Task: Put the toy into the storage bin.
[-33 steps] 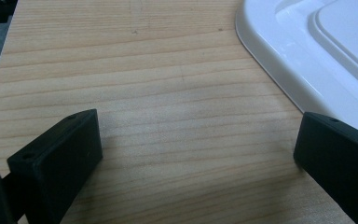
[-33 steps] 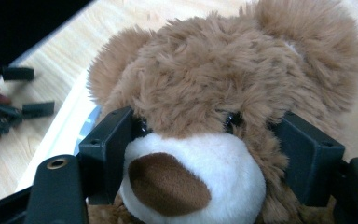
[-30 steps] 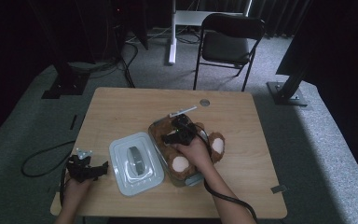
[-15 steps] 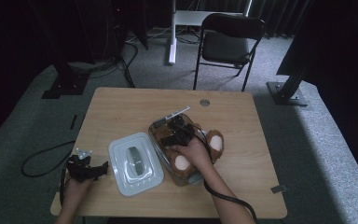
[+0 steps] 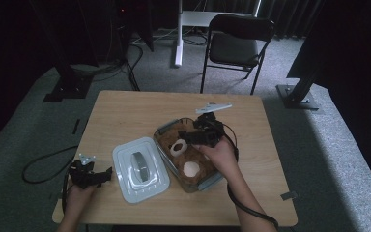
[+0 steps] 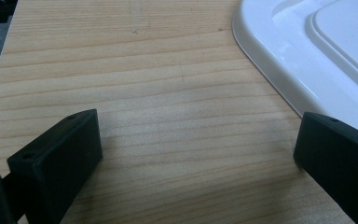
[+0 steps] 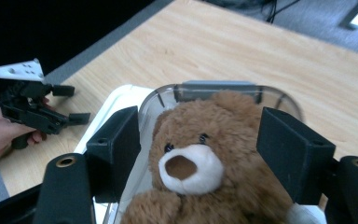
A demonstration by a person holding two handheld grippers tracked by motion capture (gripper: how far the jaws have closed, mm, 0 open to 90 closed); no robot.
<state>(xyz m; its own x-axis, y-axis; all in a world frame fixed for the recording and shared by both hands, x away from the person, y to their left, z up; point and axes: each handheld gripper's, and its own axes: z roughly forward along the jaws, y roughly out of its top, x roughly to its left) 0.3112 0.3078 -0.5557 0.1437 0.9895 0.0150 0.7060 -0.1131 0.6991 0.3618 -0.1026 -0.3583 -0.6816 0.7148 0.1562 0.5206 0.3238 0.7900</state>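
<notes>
Fig. legend. A brown teddy bear [image 7: 209, 154] is being shown lying on its back inside a clear container [image 5: 165, 129] near the table's [image 5: 125, 108] centre, head toward the far-left corner of the box, feet toward the person; its long axis is running along the container's length. The white lid [image 5: 140, 169] is lying flat just left of the container, off it.

R. gripper [image 5: 189, 139] is being held above the bear's head. In the right gripper view the muzzle is sitting below and between the jaws, which are standing wide and apart from the fur, w/ nothing gripped; they have just been closing slightly, no contact made. The bear is thus lying straight ahead of and under the R. fingers [image 7: 114, 154], so this hand is much the nearer.

L. gripper [image 5: 107, 173] is resting on the table at the near-left edge, jaws spread, empty, lid edge [image 6: 279, 79] just beside one jaw.

Vs. the earlier frames: R. gripper is being lifted off the bear & shifted toward the container's far end; the muzzle, formerly covered, is now exposed. L. gripper & lid are unchanged.
</notes>
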